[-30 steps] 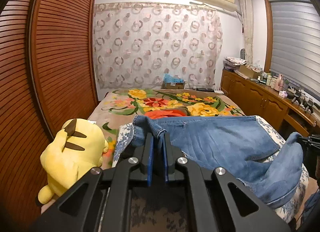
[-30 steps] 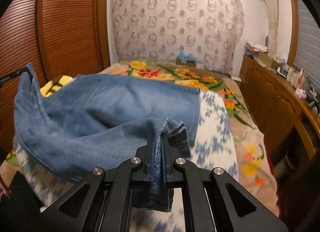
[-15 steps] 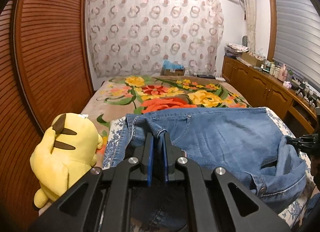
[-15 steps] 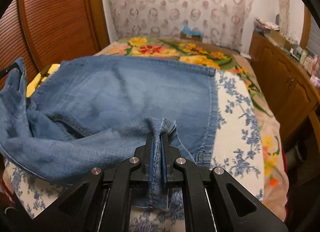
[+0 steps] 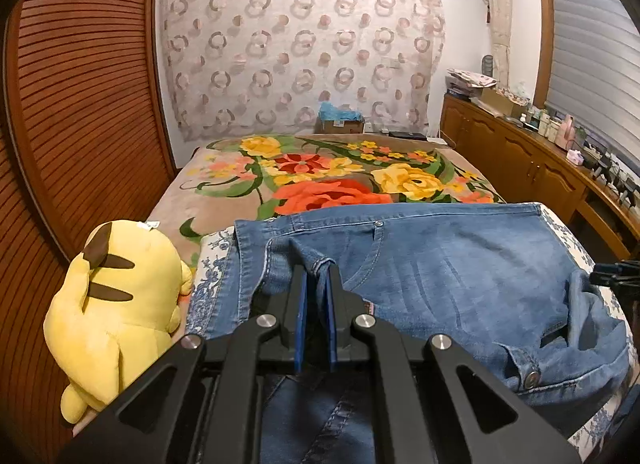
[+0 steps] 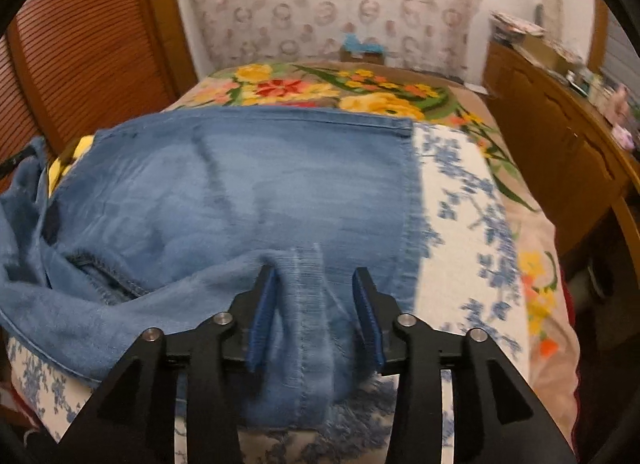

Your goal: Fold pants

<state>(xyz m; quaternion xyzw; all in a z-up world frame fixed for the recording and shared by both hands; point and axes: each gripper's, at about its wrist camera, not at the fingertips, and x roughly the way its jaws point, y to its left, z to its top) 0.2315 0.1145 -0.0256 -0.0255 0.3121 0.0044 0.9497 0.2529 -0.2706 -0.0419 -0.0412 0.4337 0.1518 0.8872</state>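
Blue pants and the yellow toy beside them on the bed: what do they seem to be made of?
The blue pants look like washed denim: faded patches, stitched seams, a metal button and frayed hem edges. The yellow stuffed toy with brown stripes looks like soft plush, matte and fuzzy with rounded padded shapes; its filling cannot be seen.

Left gripper (image 5: 316,288) clamped tight; right gripper (image 6: 316,284) jaws have just been opening.
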